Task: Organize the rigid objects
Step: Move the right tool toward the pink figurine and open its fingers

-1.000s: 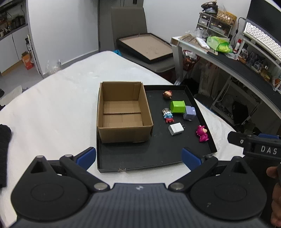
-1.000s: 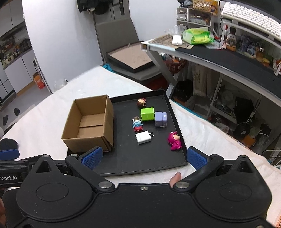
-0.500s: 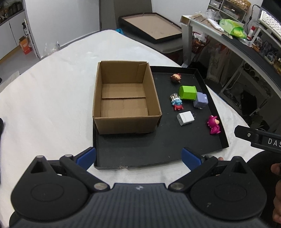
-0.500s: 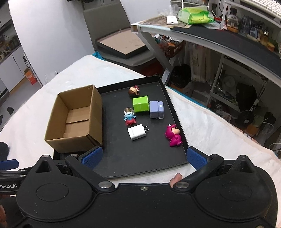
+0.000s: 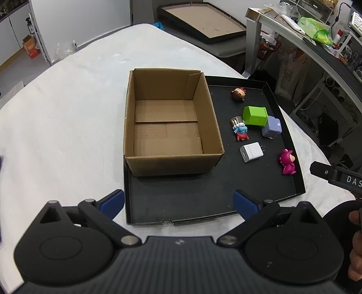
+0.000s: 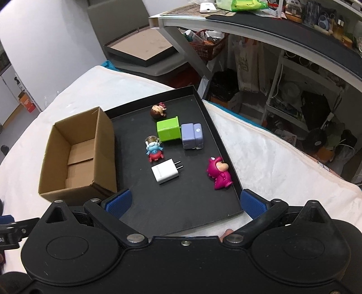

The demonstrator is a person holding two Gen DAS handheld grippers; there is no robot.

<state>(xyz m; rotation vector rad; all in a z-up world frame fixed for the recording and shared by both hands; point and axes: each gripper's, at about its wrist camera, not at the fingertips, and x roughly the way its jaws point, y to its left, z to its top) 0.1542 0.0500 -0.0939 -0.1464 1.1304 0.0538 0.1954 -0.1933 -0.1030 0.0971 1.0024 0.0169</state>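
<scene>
An open, empty cardboard box (image 5: 167,126) (image 6: 79,153) stands on the left of a black tray (image 5: 203,199) (image 6: 181,210). To its right lie a brown-haired doll head (image 5: 238,94) (image 6: 158,110), a green block (image 5: 255,115) (image 6: 169,129), a lilac block (image 5: 272,126) (image 6: 192,136), a blue-and-red figurine (image 5: 241,132) (image 6: 153,151), a white plug charger (image 5: 251,152) (image 6: 166,173) and a pink bear (image 5: 287,162) (image 6: 219,173). My left gripper (image 5: 178,202) is open and empty above the tray's near edge. My right gripper (image 6: 185,202) is open and empty, short of the charger and the bear.
The tray lies on a white cloth-covered table (image 5: 63,108). Beyond the table's far edge are a chair holding a framed board (image 5: 203,20) and a cluttered desk (image 6: 271,24). The right gripper's body shows at the left view's right edge (image 5: 337,177).
Both grippers have moved forward and tilted down over the tray, so the box and toys look larger and nearer. Nothing on the tray has moved.
</scene>
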